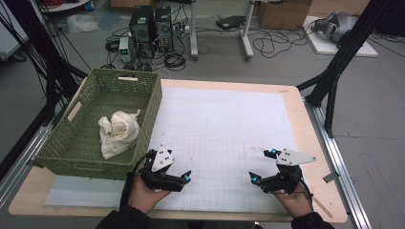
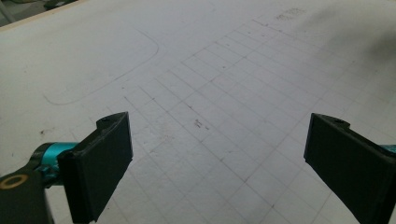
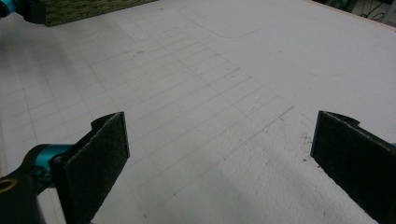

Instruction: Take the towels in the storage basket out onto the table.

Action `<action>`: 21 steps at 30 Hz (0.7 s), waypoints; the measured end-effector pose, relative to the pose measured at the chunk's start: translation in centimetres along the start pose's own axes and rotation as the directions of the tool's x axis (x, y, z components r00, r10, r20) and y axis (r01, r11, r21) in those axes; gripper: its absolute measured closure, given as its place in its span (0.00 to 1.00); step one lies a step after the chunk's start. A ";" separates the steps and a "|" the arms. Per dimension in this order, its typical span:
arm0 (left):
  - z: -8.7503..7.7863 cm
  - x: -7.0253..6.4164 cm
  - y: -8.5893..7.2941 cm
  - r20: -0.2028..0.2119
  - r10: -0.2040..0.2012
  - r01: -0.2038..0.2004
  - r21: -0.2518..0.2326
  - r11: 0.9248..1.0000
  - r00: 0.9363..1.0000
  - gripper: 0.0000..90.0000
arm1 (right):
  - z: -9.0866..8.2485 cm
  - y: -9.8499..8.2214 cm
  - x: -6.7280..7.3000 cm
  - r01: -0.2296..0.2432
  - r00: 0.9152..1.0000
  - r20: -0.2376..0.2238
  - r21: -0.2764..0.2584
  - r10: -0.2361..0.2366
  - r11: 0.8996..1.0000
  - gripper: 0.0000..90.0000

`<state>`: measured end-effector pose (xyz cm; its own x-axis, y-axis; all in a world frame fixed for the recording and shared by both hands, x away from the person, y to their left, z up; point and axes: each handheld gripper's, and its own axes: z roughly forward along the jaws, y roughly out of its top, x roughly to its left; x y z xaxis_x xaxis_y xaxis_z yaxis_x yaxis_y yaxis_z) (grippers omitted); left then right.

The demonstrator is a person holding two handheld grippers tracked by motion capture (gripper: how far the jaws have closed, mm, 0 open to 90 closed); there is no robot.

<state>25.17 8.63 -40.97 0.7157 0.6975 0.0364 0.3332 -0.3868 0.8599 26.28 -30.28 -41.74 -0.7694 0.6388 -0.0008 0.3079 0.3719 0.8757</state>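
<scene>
Over the white mat (image 1: 219,124), left gripper (image 1: 180,177) and right gripper (image 1: 261,167), jaws wide, empty.

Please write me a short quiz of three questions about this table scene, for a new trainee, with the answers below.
1. True or false: the cream cloth lies inside the green woven basket.
2. Which gripper is nearer the basket? A) left gripper B) right gripper
3. What is between the jaws of either gripper?

Key:
1. True.
2. A.
3. Nothing; both are open over the white gridded mat.
</scene>
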 end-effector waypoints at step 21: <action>0.0 -0.1 -0.1 0.007 0.004 -0.004 0.011 1.000 1.000 0.09 | 0.0 0.1 0.2 0.005 1.000 -0.004 0.004 -0.005 1.000 0.04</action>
<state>25.05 8.65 -41.06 0.7215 0.6915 0.0360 0.3373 -0.3963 0.8539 26.10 -30.11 -41.67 -0.7731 0.6343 -0.0031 0.3065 0.3779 0.8736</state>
